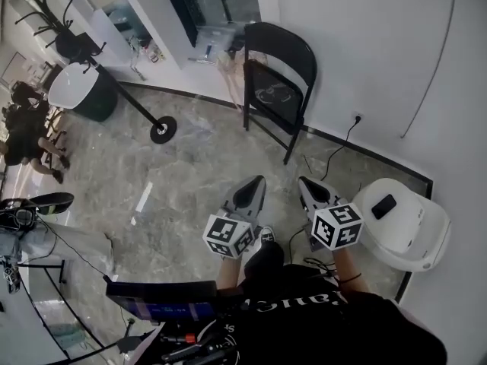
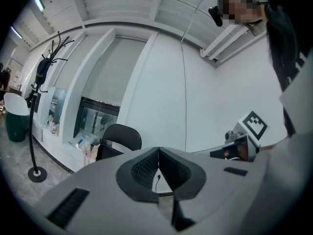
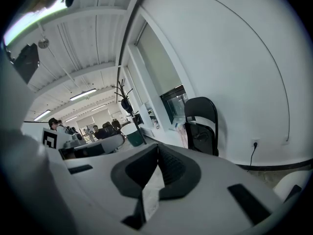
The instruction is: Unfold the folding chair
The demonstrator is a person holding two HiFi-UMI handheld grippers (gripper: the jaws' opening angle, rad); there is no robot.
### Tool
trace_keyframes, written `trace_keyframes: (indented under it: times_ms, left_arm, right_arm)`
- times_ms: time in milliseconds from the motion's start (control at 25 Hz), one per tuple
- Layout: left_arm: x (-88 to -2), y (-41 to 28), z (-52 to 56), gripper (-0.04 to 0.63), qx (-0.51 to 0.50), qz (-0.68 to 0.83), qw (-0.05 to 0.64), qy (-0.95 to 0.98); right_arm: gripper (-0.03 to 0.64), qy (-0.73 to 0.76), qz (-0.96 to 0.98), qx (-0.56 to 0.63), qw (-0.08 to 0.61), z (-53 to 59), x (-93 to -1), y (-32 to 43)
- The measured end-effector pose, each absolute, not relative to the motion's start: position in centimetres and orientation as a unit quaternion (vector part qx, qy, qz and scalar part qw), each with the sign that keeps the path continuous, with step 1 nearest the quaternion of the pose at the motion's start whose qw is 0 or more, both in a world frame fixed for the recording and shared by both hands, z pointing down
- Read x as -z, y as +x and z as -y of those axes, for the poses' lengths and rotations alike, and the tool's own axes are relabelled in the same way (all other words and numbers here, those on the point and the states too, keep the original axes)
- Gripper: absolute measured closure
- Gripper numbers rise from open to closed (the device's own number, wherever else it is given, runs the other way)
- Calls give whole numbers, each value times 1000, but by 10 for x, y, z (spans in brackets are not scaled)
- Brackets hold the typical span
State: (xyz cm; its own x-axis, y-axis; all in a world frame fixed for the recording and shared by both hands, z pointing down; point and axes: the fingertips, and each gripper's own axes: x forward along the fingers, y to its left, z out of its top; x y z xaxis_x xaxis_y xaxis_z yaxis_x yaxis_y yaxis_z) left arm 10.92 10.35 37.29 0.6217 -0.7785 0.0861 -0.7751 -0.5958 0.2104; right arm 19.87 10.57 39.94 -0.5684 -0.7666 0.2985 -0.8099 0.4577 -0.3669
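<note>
Floor [image 1: 190, 166]: the chair's feet could slip on it when the chair is pulled, I think; smooth, shiny grey stone.
Wall [image 1: 365, 52]: right behind the chair; plain, flat, white.
Folding chair [image 1: 275, 90]: folded flat, standing against the wall; could tip over if grabbed on one side only; thin black tubes, round-topped back, smooth seat.
White tub [image 1: 407, 219]: well apart from the chair; round, hard, shiny.
Left gripper [image 1: 257, 182]: well short of the chair; fingers pressed together, holding nothing; must open first or it will only bump the chair; grey, pointy, ribbed pads.
Right gripper [image 1: 306, 182]: same, fingers together, empty.
Cable [image 1: 342, 147]: thin, black, near the chair's foot; could catch a leg.
</note>
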Motion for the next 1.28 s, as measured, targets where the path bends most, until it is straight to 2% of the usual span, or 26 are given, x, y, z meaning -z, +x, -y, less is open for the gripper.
trace_keyframes:
  times_ms: [480, 1000, 1280]
  left_arm:
    - [-379, 46, -14, 592, 18, 412, 141, 900]
    - [-386, 55, 49, 592, 18, 406, 152, 901]
    - [-388, 79, 132, 591, 22, 425, 160, 891]
  right_arm:
    - [601, 514, 822, -240, 51, -23, -400, 160]
    - [601, 504, 829, -235, 57, 50, -398, 155]
    - [601, 499, 832, -238, 45, 142, -396, 194]
